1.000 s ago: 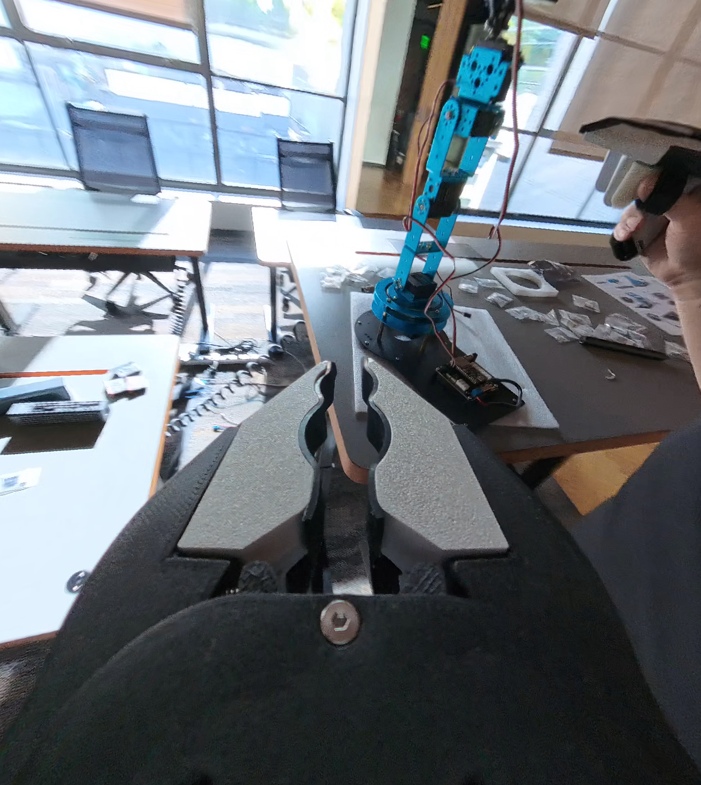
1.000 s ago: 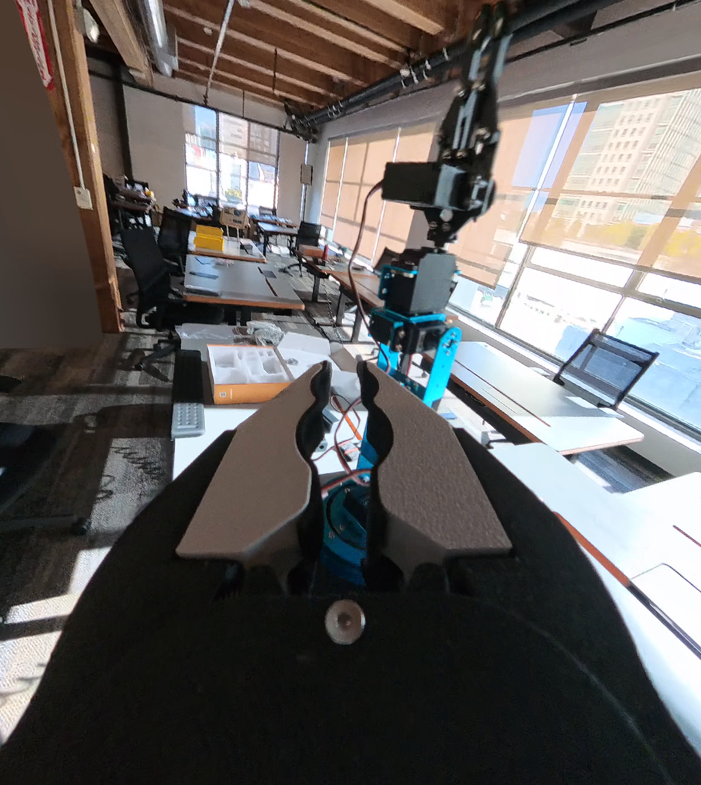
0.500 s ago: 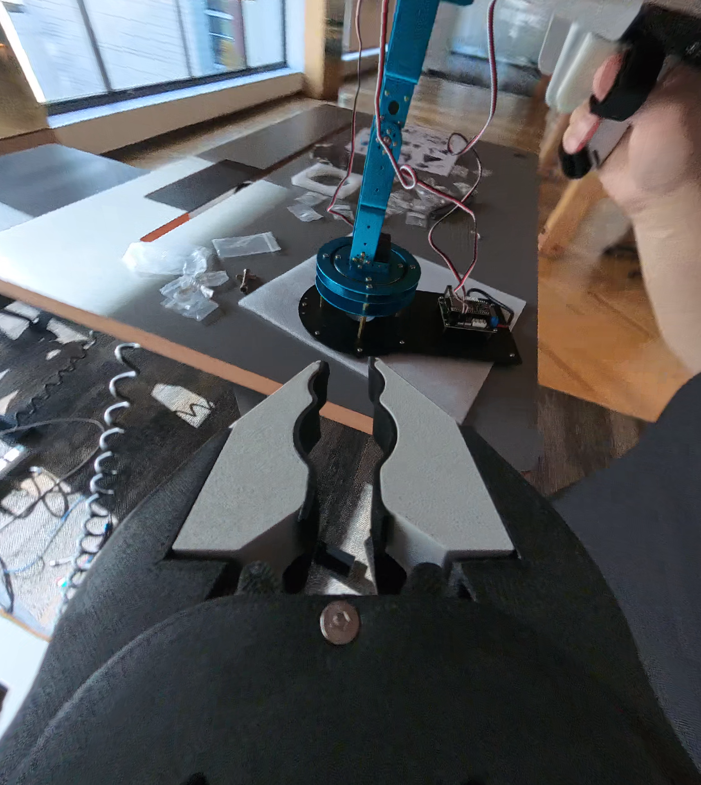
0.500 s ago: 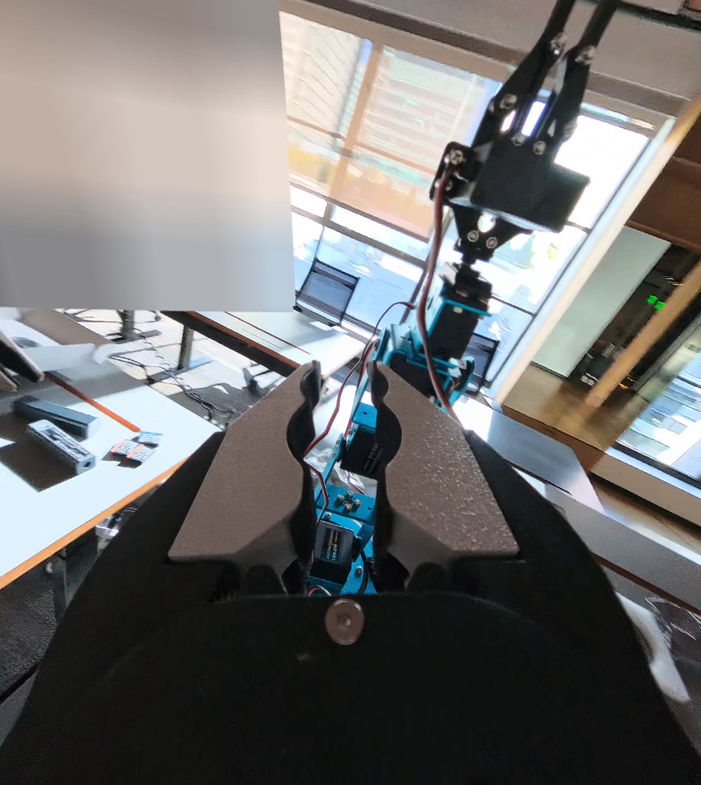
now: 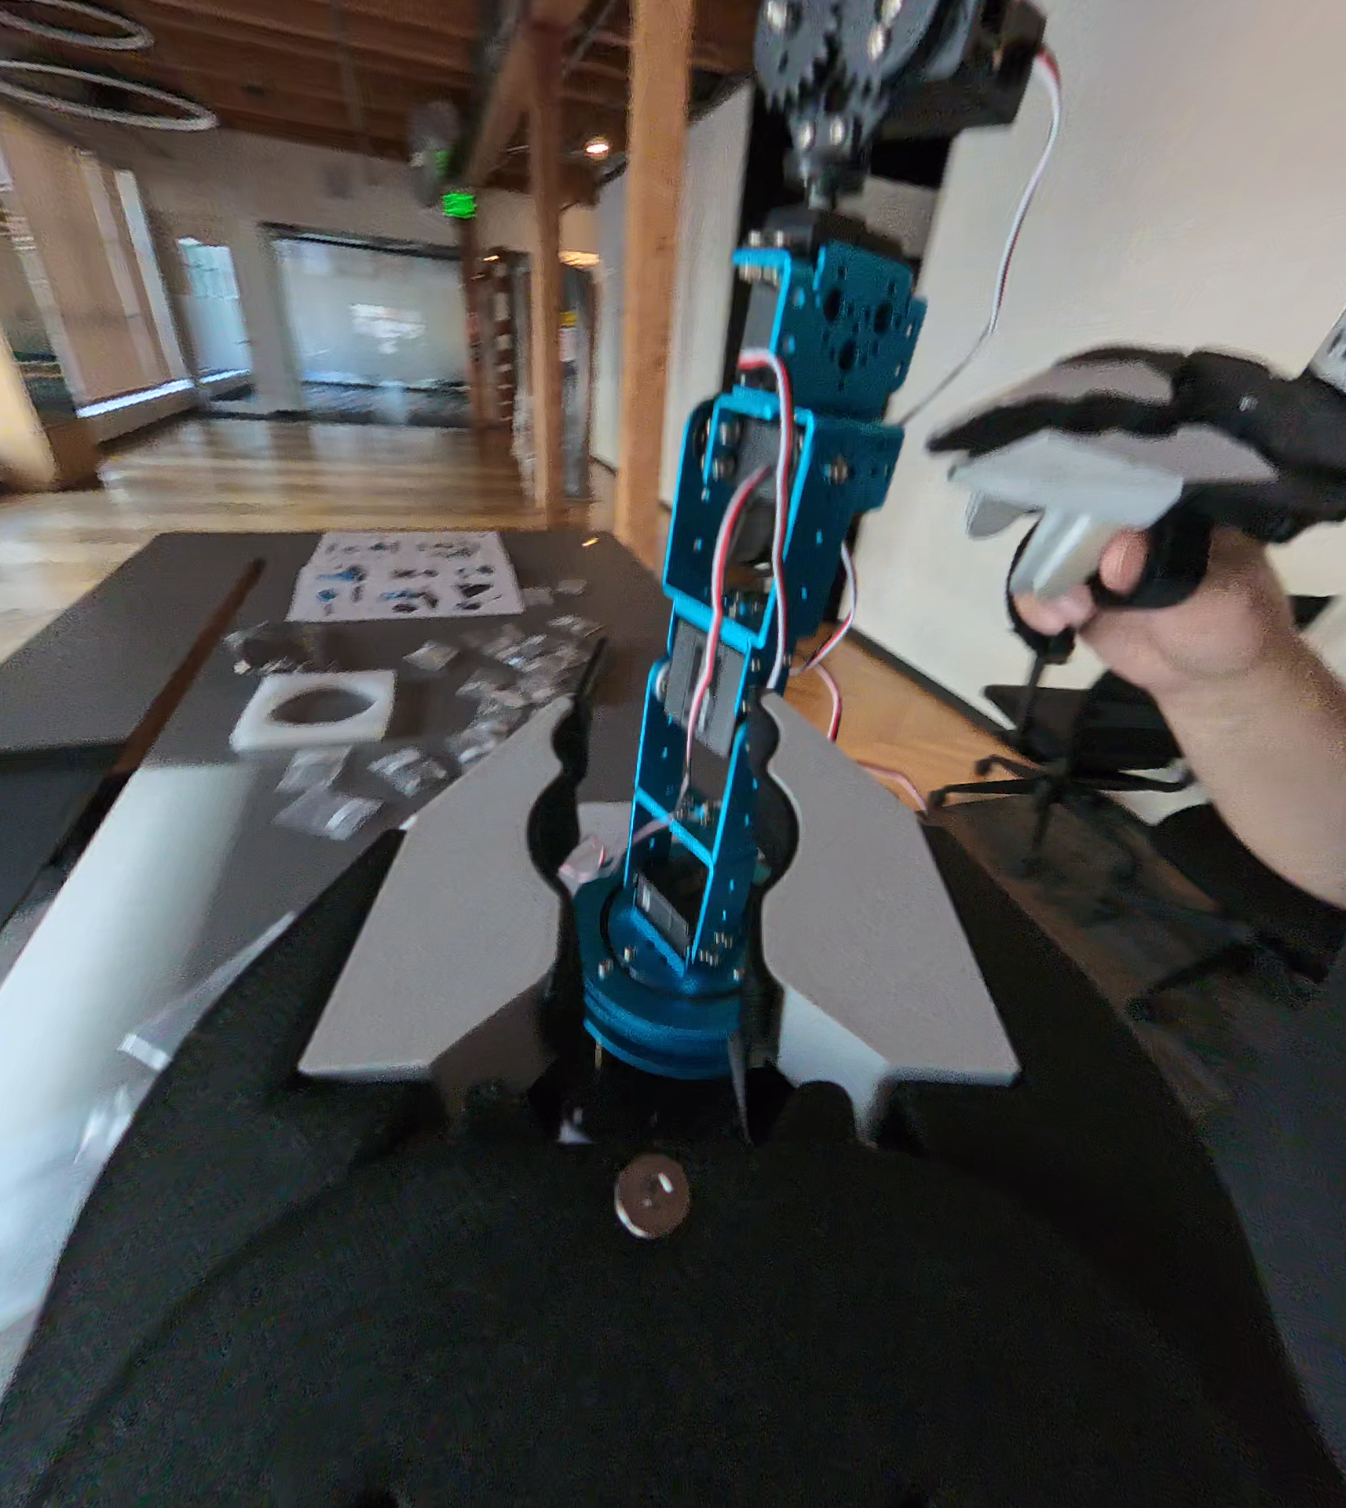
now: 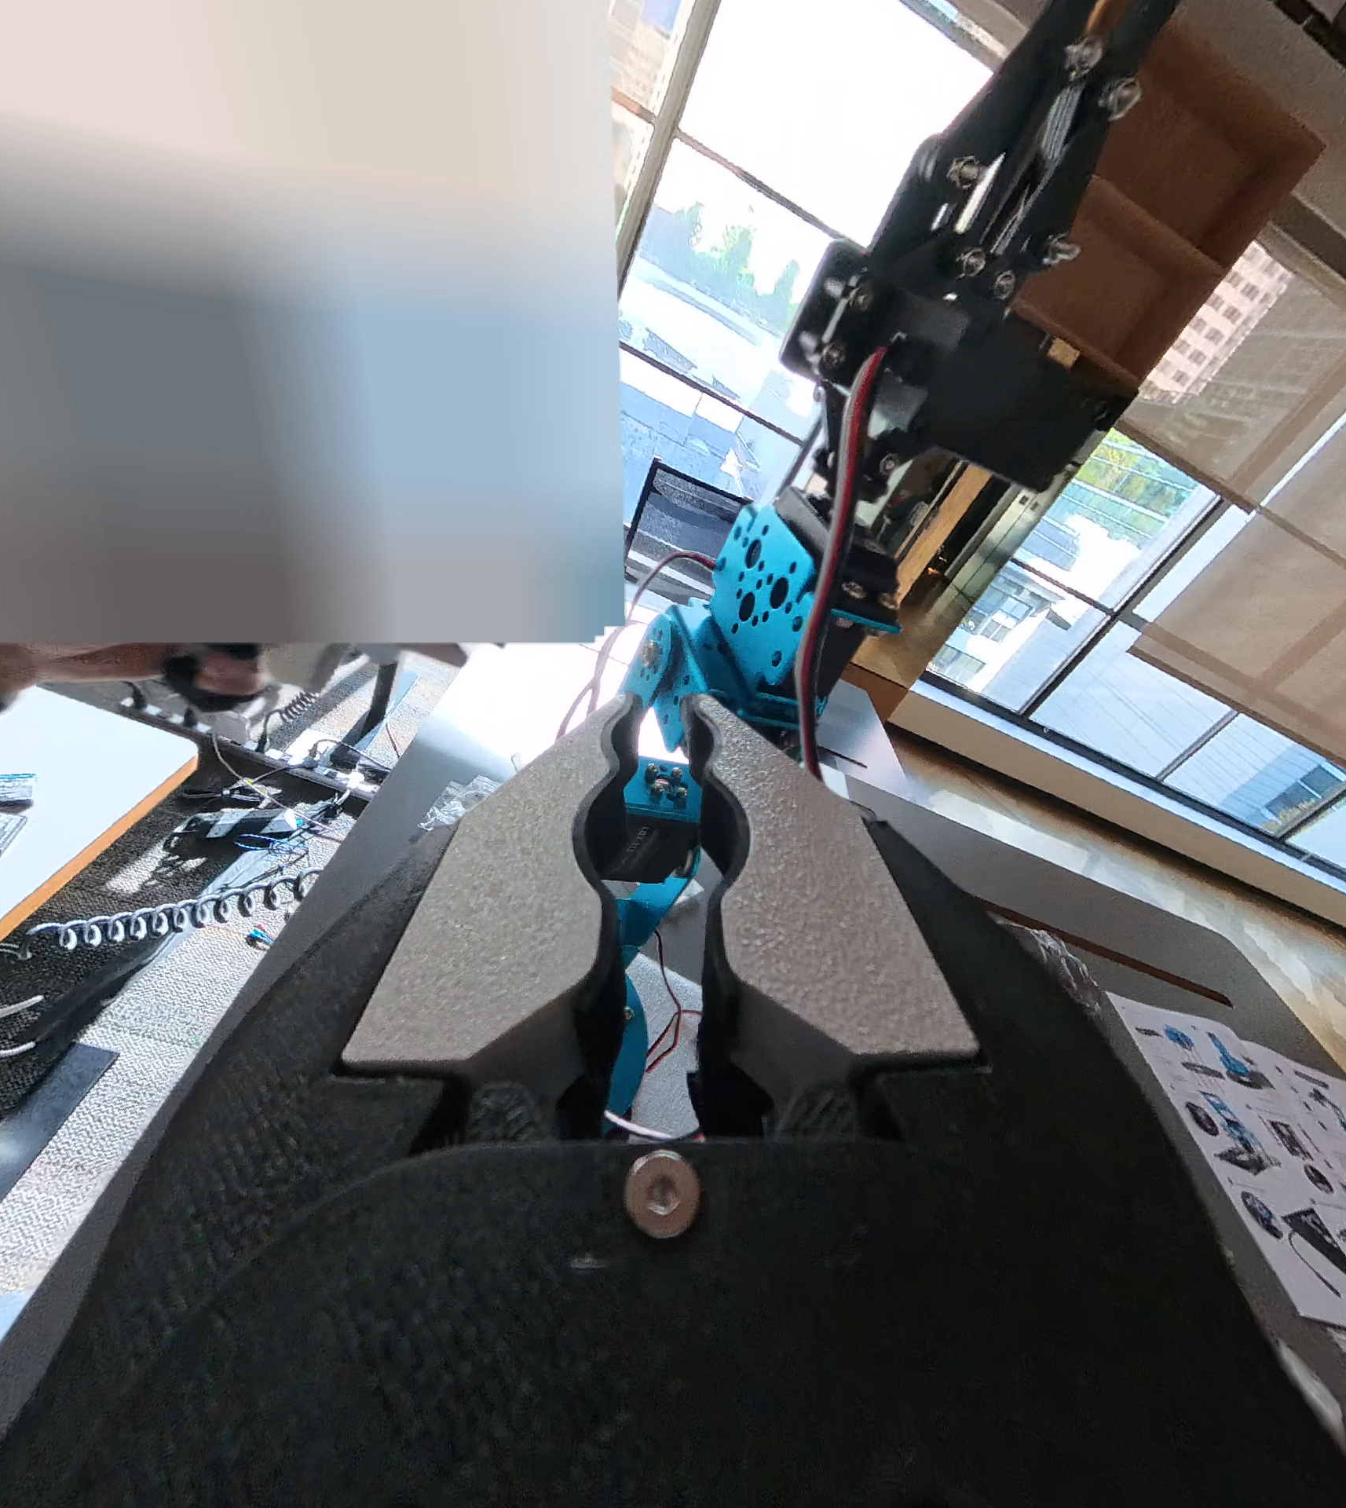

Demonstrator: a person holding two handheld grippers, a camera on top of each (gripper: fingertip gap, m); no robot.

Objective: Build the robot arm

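Note:
A small blue metal robot arm (image 5: 743, 506) with red and white wires and a black claw on top (image 5: 857, 82) stands on a round blue base (image 5: 653, 1012) on a dark table. My left gripper (image 5: 670, 722) is open. The arm's lower link shows in the gap between its fingers; I cannot tell if they touch it. My right gripper (image 5: 955, 457), held in a hand, hovers just right of the arm's upper part. In the right wrist view this gripper (image 6: 666, 714) is shut and empty, pointing up at the blue arm (image 6: 759, 604) and its black claw (image 6: 980, 286).
On the dark table (image 5: 123, 620) lie a printed sheet (image 5: 404, 575), a white foam piece (image 5: 319, 710) and small plastic bags (image 5: 490, 677). A wooden post (image 5: 653, 286) stands behind. A white table (image 6: 82, 800) and a coiled cable (image 6: 164, 922) are at the left. My left gripper is the nearer one to the round blue base (image 5: 653, 1012): about 15 centimeters, against 20 centimeters.
My left gripper has swung round to the blue arm and opened its jaws wide on either side of the lower link. My right gripper has moved in under the arm's upper joints, still shut.

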